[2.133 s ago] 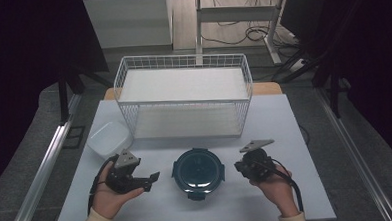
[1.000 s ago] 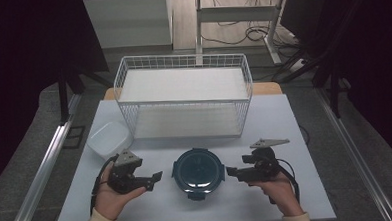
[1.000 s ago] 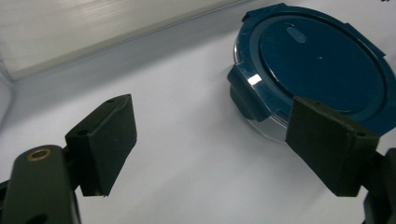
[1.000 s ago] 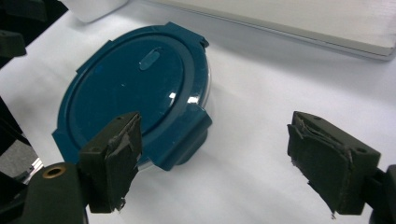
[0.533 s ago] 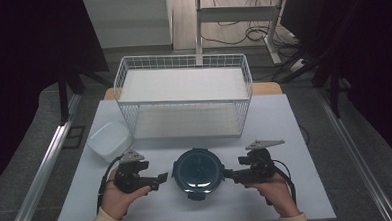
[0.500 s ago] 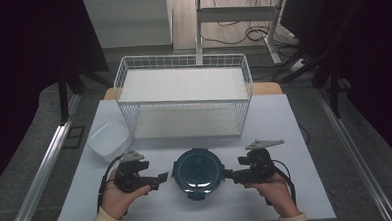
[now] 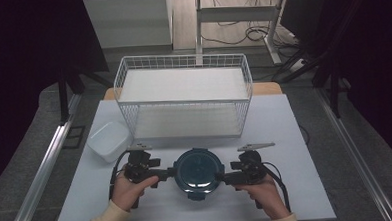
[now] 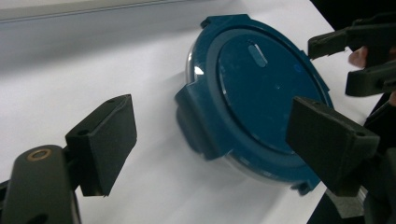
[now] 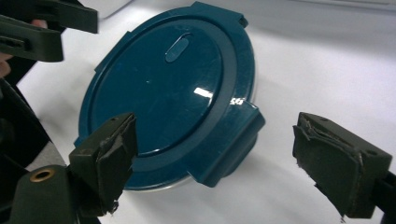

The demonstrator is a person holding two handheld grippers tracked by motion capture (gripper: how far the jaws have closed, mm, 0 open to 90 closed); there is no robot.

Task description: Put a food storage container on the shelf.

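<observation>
on the white table [image 7: 295,136], a wire basket [image 7: 183,98], dark room.

We see a round container whose dark blue lid [image 8: 266,93] looks like smooth, glossy plastic, catching small bright reflections; its side latch [image 9: 229,144] has the same sheen. Beneath the lid rim we glimpse a clear, glassy-looking bowl wall. The left claw [image 8: 210,140] and the right claw [image 9: 224,172] have matt black pads; those of the right claw [image 9: 338,168] look rough and frayed at the edges, and a brass-coloured metal rivet sits in each claw's base. The desk [image 7: 284,121] has a matt white, smooth surface. The basket [image 7: 183,98] is white coated wire mesh. The square tub [image 7: 109,140] looks like milky, semi-matt plastic.
</observation>
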